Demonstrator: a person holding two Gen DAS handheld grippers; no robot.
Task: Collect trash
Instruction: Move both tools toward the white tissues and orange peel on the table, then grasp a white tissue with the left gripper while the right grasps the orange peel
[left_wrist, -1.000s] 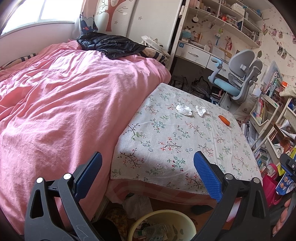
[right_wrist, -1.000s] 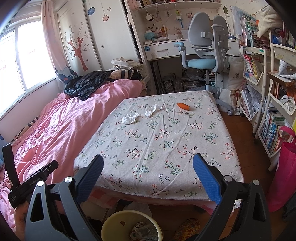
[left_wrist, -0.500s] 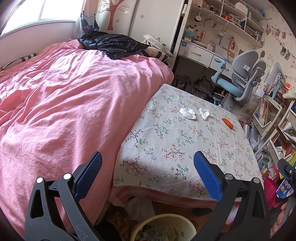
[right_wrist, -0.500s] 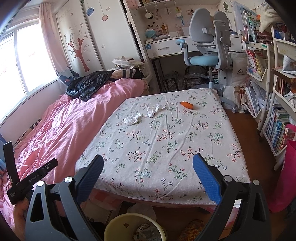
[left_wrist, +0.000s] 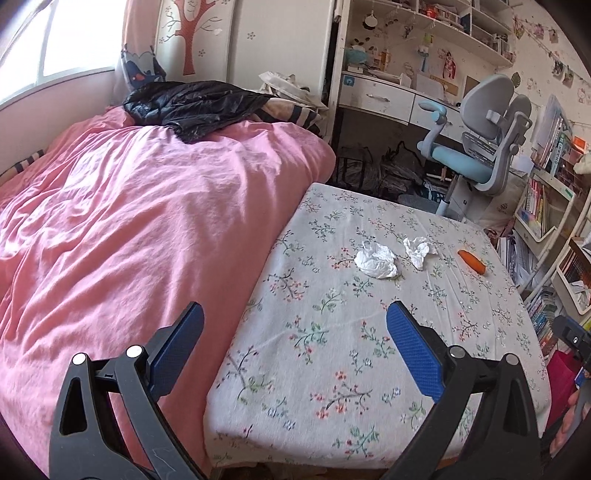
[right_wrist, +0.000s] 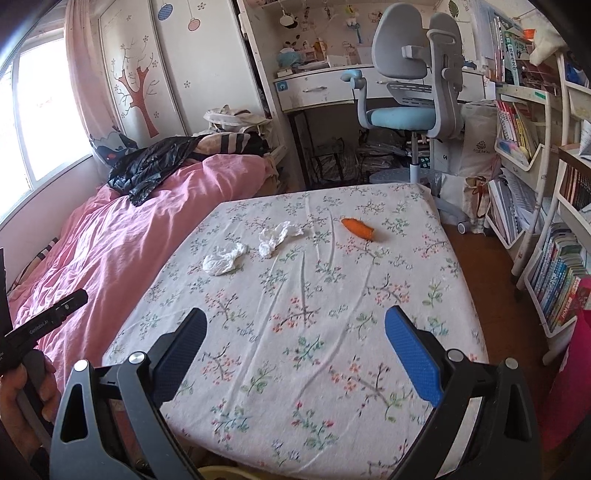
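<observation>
"GenRobot.AI" on left hand-held gripper (right_wrist: 44, 321)

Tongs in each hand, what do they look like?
Both pairs match: the left tongs and right tongs are black plastic clamp-like arms with triangular cut-outs and silver rivets, ending in blue textured pads. The left handle, seen from the right camera, is black with small white lettering.

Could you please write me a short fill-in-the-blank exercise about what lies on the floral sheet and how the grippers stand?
1. Two crumpled white tissues lie on the floral sheet, and right of them lies a piece of ____.
2. The duvet beside the floral sheet is ____ in colour.
3. Both the left hand-held gripper and the right hand-held gripper have their jaws ____.

Missing words: carrot; pink; open
</observation>
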